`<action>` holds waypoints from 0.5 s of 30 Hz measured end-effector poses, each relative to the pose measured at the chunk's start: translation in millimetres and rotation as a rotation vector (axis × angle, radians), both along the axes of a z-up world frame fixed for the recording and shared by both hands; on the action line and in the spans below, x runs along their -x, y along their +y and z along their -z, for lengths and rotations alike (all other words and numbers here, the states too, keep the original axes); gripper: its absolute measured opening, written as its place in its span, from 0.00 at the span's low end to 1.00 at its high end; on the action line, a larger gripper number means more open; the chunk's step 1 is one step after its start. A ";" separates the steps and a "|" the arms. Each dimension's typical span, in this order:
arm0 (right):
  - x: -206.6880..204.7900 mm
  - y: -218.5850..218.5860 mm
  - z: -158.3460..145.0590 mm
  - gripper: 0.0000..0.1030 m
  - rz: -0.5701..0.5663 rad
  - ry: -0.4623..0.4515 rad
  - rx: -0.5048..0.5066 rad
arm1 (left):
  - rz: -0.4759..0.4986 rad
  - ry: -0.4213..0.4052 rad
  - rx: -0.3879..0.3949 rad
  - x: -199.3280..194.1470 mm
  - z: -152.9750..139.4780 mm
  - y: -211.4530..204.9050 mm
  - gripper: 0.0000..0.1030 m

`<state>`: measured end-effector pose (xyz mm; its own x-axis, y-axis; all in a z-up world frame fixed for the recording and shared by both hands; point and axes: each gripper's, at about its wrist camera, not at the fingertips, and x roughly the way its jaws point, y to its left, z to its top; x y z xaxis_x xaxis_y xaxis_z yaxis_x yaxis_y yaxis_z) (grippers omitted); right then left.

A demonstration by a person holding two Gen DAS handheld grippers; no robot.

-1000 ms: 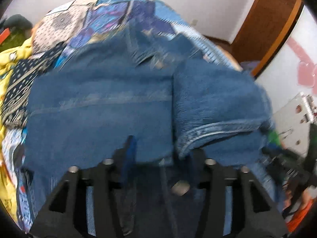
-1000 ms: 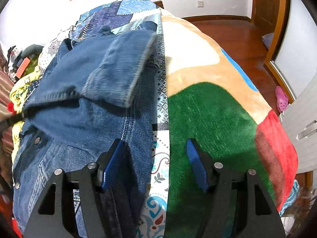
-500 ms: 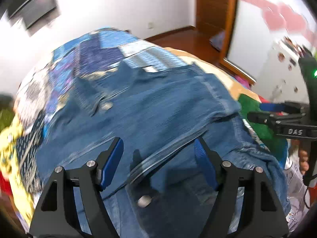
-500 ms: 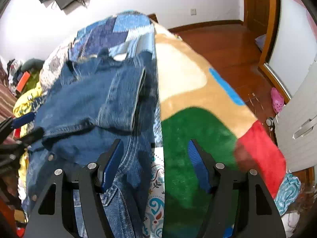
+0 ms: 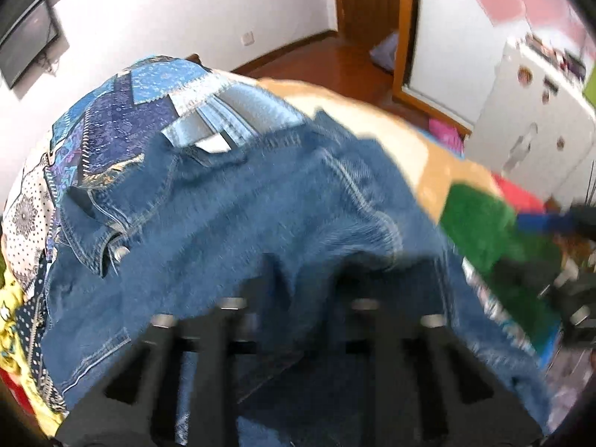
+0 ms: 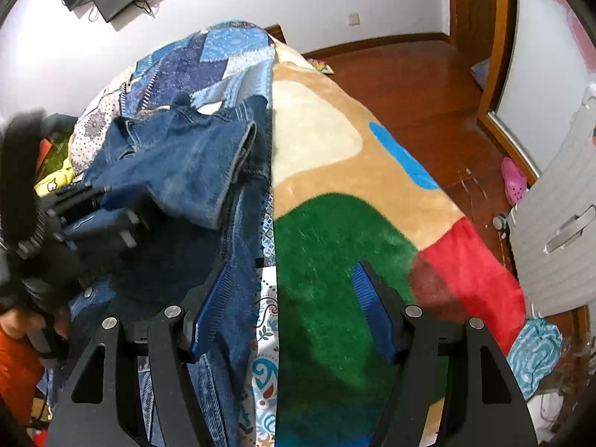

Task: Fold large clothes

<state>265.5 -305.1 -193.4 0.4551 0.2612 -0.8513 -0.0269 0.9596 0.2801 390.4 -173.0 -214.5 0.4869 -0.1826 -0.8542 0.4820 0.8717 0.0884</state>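
A blue denim jacket (image 5: 231, 223) lies on the bed with one sleeve (image 6: 186, 171) folded across its body. My left gripper (image 5: 301, 279) sits low over the jacket's lower part, blurred; its fingers stand apart with denim bunched between them, and I cannot tell whether they pinch it. In the right wrist view the left gripper (image 6: 97, 205) lies against the folded sleeve. My right gripper (image 6: 294, 298) is open and empty, hovering over the jacket's right edge and the green part of the blanket (image 6: 335, 242). It shows blurred at the right of the left wrist view (image 5: 558, 223).
The bed carries a blue patchwork quilt (image 6: 208, 59) and a tan, green and red fleece blanket (image 6: 327, 164). Yellow and patterned clothes (image 5: 15, 298) lie at the left. A white cabinet (image 6: 558, 223), wooden floor (image 6: 409, 74) and pink slipper (image 6: 514, 182) are on the right.
My left gripper has dropped lower and closer onto the jacket, its fingers now partly buried in denim. My right gripper stays open and has drawn back slightly to the right.
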 end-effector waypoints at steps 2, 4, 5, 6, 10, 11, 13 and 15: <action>-3.7 1.9 1.7 0.62 -0.003 0.010 -0.006 | -0.049 -0.008 0.075 -6.8 -16.8 15.3 0.07; -7.4 6.4 1.1 0.62 -0.015 0.006 0.002 | -0.105 -0.024 0.138 -11.1 -33.5 34.9 0.07; -10.7 10.1 -0.2 0.62 -0.025 0.002 0.012 | -0.141 -0.032 0.175 -13.4 -44.5 51.2 0.07; -12.6 13.1 -1.7 0.62 -0.033 -0.003 0.019 | -0.168 -0.045 0.197 -13.5 -52.7 64.3 0.07; -31.7 28.8 -7.7 0.62 -0.082 -0.035 0.059 | -0.271 -0.126 0.226 -0.4 -82.4 121.7 0.06; -36.6 30.8 -7.8 0.62 -0.091 -0.039 0.066 | -0.303 -0.143 0.224 3.9 -87.1 139.2 0.06; -51.2 35.3 -5.6 0.62 -0.095 -0.029 0.084 | -0.357 -0.163 0.215 10.4 -91.0 167.5 0.06; -62.3 37.3 -0.3 0.62 -0.091 -0.010 0.111 | -0.423 -0.164 0.201 19.0 -87.8 200.0 0.06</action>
<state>327.7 -267.8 -193.1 0.4422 0.2063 -0.8729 -0.1172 0.9781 0.1717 371.4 27.0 -126.7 0.6785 -0.0931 -0.7286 0.0762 0.9955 -0.0562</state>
